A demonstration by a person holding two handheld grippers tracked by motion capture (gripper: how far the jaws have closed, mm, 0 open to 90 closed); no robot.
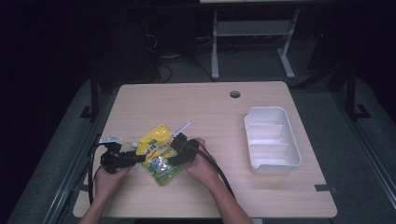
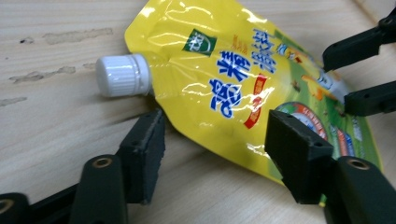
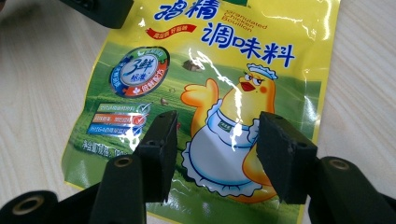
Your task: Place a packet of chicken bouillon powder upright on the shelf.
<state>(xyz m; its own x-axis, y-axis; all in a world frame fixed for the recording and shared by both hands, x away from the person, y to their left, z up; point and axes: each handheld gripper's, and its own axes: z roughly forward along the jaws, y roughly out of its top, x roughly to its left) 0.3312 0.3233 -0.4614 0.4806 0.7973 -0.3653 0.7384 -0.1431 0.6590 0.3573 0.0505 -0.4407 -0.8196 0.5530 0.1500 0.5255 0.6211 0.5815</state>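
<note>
A yellow and green seasoning pouch [image 1: 158, 151] lies flat on the wooden table [image 1: 196, 102], printed with a cartoon chicken [image 3: 233, 121]. Its white screw cap [image 2: 122, 74] points left, toward the left gripper. My left gripper [image 2: 217, 140] is open, its fingers astride the pouch's corner below the cap, low over the table. In the high view this left gripper [image 1: 140, 157] is at the pouch's left edge. My right gripper [image 3: 219, 140] is open just above the pouch's lower printed half, with the chicken between its fingers. From above, the right gripper [image 1: 173, 151] is at the pouch's right side.
A white divided tray [image 1: 272, 140] stands empty on the table's right part. A round cable hole [image 1: 235, 94] sits near the far edge. Black cables trail from both grippers toward the front edge.
</note>
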